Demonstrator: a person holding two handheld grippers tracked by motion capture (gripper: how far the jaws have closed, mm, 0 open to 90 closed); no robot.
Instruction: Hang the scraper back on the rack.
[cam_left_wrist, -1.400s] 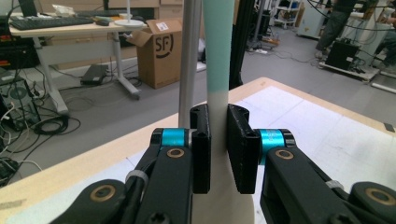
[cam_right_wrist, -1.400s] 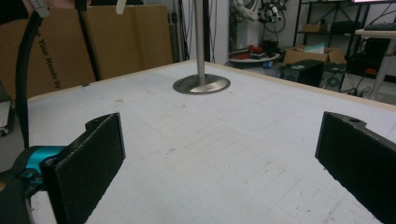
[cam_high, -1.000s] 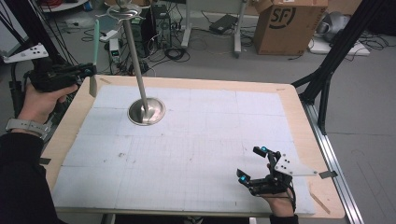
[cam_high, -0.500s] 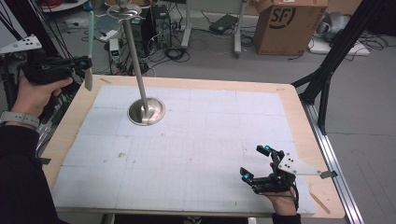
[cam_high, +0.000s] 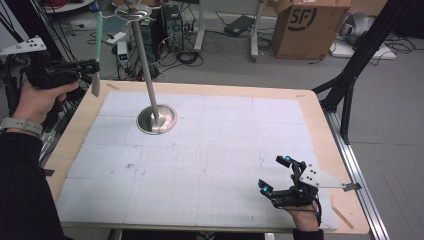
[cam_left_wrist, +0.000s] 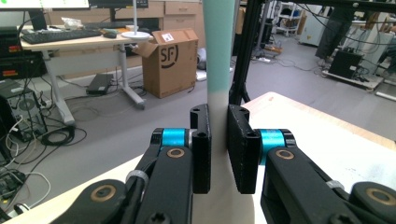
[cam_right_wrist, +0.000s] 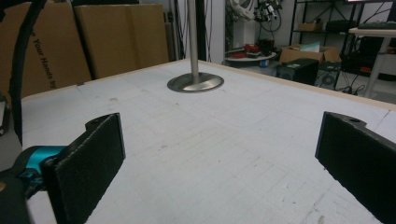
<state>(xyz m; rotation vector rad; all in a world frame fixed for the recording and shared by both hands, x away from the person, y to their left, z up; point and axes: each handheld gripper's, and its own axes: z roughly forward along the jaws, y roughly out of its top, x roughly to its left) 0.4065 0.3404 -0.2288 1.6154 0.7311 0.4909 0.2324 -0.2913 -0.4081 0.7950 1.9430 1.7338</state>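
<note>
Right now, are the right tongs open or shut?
Open. The right tongs hover over the white gridded table mat, black jaws spread wide with nothing between them.

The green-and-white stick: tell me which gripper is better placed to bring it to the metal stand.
Probably the left. The left gripper is shut on the stick, holding it upright beyond the table's left edge, nearer the stand. The right gripper is open at the table's near right corner.

A cardboard box stands on the floor at upper right. Cables sprawl at upper centre. A black frame leg slants down the right edge.
</note>
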